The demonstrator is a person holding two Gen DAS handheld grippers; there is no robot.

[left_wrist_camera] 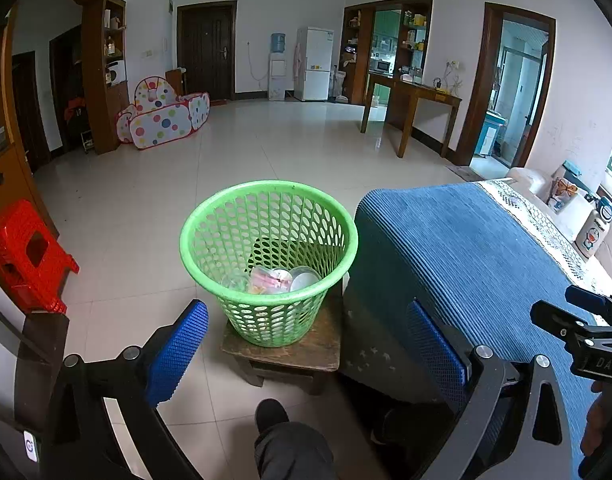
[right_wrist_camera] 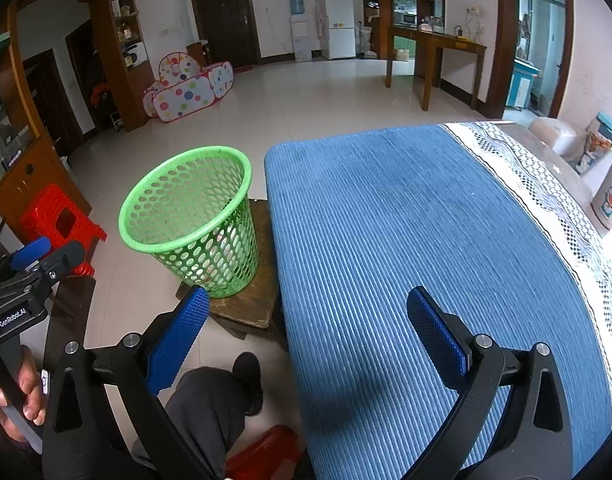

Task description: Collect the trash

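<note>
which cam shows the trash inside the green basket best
Left wrist view: it looks down into the green basket, showing the trash at the bottom. The right wrist view sees the basket side-on, its contents only faintly through the holes.

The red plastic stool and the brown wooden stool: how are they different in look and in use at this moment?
1. The red plastic stool is bright and has an opening in its top; the brown wooden stool is dark and worn.
2. The red plastic stool carries nothing visible; the brown wooden stool holds the green basket.
3. The wooden one stands against the blue-covered table; the red one stands apart.
Both are low and stand on the tile floor.
</note>
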